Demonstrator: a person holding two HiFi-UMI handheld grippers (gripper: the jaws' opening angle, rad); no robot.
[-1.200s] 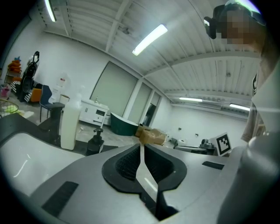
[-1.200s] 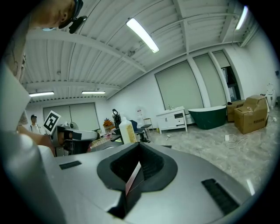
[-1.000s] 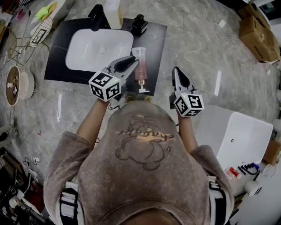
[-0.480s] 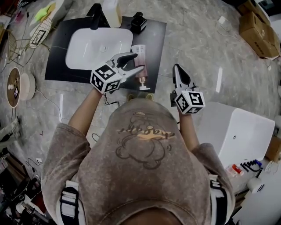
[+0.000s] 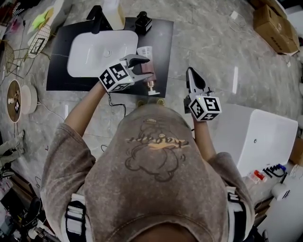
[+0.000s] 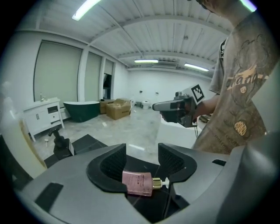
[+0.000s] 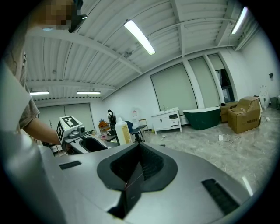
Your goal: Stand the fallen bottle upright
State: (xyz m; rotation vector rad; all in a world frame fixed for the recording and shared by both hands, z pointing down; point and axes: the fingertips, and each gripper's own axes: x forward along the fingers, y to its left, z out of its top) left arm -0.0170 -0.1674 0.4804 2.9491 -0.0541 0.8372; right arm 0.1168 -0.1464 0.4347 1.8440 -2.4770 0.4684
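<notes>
2 grippers hang over a grey marbled floor (image 5: 213, 42) in a bright room with a green bathtub (image 7: 205, 117) and cardboard boxes (image 5: 273, 22). 1 black slab (image 5: 161, 35) carries a white basin (image 5: 94, 49), a black faucet (image 5: 95, 16), a white bottle (image 5: 112, 10) and a small black bottle (image 5: 142, 21). The pink bottle (image 5: 148, 74) lies on its side on the slab, right of the basin. The left gripper (image 5: 143, 67) has just been opening; its jaws are spread with the pink bottle between them, pads off it. The right gripper (image 5: 190, 74), jaws pressed together on nothing, is well apart beside a white cabinet (image 5: 265, 142).
</notes>
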